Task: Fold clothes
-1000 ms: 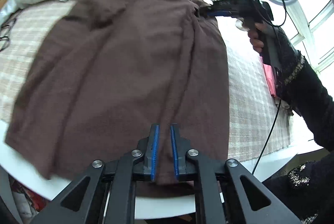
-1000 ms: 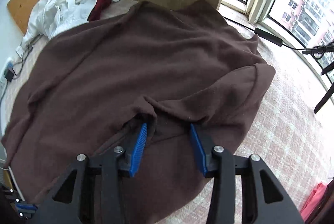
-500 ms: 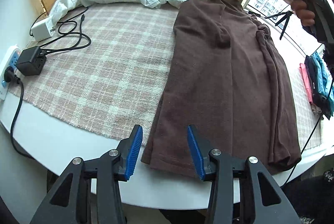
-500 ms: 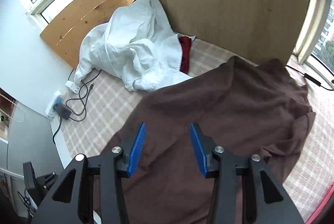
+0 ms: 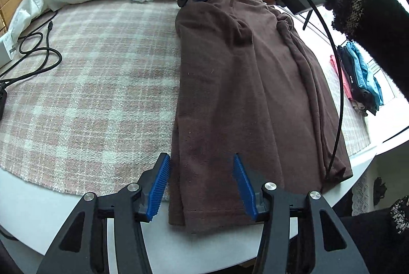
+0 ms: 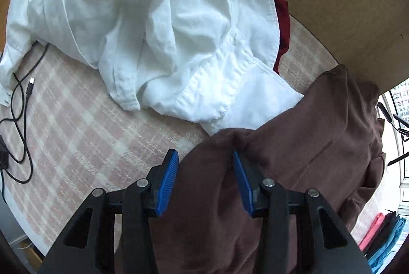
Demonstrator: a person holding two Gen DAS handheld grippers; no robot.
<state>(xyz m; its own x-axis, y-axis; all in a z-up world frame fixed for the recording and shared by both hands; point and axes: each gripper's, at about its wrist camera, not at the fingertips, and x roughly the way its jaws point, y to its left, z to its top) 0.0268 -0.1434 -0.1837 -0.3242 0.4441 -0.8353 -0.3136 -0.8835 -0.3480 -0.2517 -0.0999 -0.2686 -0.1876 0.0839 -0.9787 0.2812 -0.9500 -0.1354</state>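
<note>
So far the brown garment (image 5: pixel 245 84) lies folded lengthwise — left gripper (image 5: pixel 202 187) opening, right gripper (image 6: pixel 204 182) apart, neither clamping; white shirt (image 6: pixel 143 26) unfolded.

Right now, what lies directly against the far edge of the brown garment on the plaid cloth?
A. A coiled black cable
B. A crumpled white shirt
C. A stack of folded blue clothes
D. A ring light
B: in the right wrist view, the crumpled white shirt meets the far edge of the brown garment; the black cable lies apart, off to the left.
</note>
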